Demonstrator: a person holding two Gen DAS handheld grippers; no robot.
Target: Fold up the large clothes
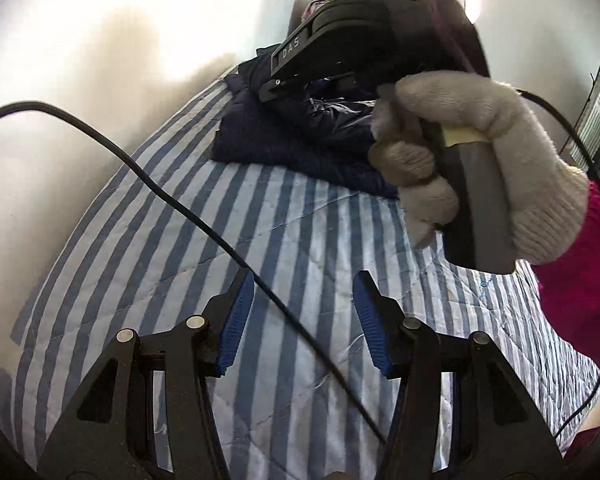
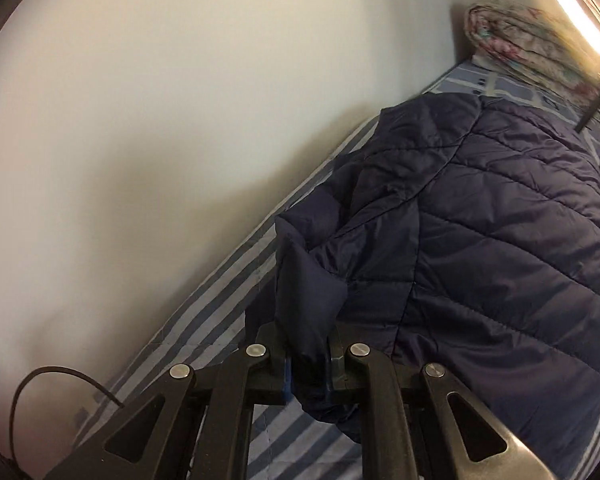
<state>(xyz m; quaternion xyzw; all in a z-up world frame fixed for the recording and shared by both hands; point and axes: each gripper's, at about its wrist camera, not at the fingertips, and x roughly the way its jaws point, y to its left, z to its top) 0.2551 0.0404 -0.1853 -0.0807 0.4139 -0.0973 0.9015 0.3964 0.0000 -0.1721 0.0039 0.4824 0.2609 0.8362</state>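
Jacket (image 2: 500,240): navy quilted, on striped bed (image 1: 260,240), against wall.
Right claw (image 2: 308,364): clamped on jacket's near corner; body runs ahead, up-right.
Left claw (image 1: 304,320): fingers apart, empty, over bare bed, well short of jacket.

The only readable text is "DAS", in raised letters on a small dark plate on the body of the right gripper (image 1: 296,70), seen from the left wrist view at the far upper middle, above the navy jacket (image 1: 300,148). The right wrist view shows no legible writing.
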